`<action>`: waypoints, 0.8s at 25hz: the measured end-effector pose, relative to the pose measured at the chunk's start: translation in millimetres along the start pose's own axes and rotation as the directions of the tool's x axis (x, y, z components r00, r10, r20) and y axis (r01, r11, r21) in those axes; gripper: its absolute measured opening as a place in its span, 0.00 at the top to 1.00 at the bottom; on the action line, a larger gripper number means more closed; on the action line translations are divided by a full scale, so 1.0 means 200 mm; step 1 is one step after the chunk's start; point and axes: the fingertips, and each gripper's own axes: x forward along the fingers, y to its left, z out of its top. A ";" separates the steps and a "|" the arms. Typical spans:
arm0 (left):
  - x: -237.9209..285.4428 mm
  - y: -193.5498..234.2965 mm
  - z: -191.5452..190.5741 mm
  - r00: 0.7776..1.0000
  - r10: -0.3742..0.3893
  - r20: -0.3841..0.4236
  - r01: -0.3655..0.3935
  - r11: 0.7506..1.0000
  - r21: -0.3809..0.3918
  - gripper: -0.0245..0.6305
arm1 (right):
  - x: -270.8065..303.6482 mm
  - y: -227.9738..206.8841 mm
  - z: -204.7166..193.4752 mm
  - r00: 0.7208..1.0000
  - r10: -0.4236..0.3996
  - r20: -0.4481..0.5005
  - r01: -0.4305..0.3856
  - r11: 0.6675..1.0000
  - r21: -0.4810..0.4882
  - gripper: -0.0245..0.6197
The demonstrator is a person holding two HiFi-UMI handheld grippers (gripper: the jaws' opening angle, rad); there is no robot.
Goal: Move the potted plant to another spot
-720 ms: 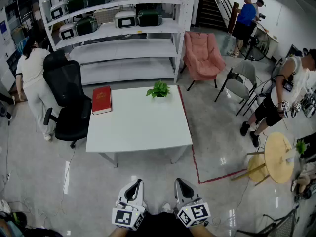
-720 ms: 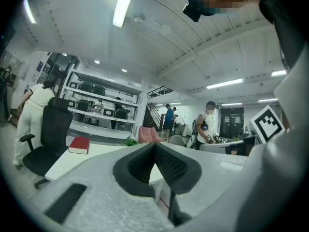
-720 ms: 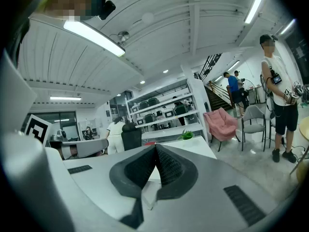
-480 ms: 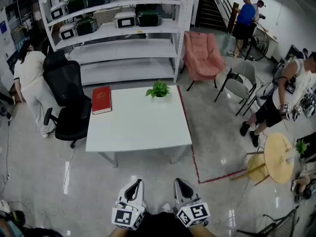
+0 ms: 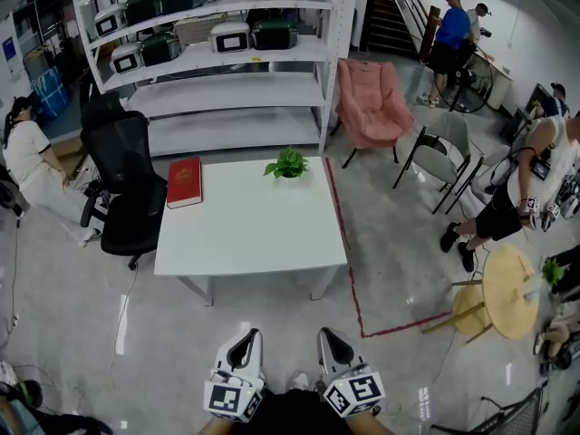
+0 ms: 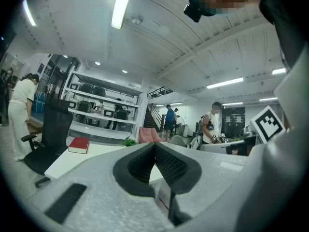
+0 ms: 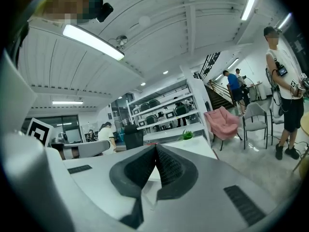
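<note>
A small potted plant (image 5: 288,163) with green leaves stands at the far edge of the white table (image 5: 249,229); it also shows small in the left gripper view (image 6: 129,141) and the right gripper view (image 7: 187,135). My left gripper (image 5: 247,339) and right gripper (image 5: 329,339) are held low near my body, well short of the table. In both gripper views the jaws meet at their tips with nothing between them.
A red book (image 5: 184,181) lies at the table's far left corner. A black office chair (image 5: 122,184) stands left of the table, white shelving (image 5: 217,62) behind it, a pink chair (image 5: 373,102) at the back right. Red floor tape (image 5: 349,270) runs along the table's right side. Several people stand around.
The person in white at the left has moved further left and bent down. The person at the right shifted slightly. My grippers have stayed where they were.
</note>
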 end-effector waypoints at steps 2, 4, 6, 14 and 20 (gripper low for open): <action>0.00 -0.03 0.00 1.000 0.007 -0.003 -0.007 1.000 0.001 0.94 | -0.03 -0.03 0.01 1.000 -0.001 0.002 0.001 1.000 0.008 0.95; 0.00 -0.07 -0.01 1.000 0.016 -0.005 -0.016 1.000 0.002 0.94 | -0.05 -0.06 0.02 1.000 0.010 0.003 -0.010 1.000 0.006 0.95; 0.00 -0.09 -0.02 1.000 0.030 -0.001 -0.030 1.000 0.006 0.94 | -0.07 -0.11 0.01 1.000 0.020 0.002 -0.020 1.000 0.005 0.95; -0.02 -0.10 -0.08 0.993 0.122 -0.007 -0.122 0.992 0.011 0.94 | -0.08 -0.25 -0.04 0.999 0.054 -0.010 -0.054 0.999 -0.004 0.95; 0.01 -0.04 -0.10 0.986 0.164 -0.015 -0.164 0.986 -0.016 0.94 | -0.02 -0.30 -0.02 0.998 0.060 -0.006 -0.060 0.998 0.015 0.95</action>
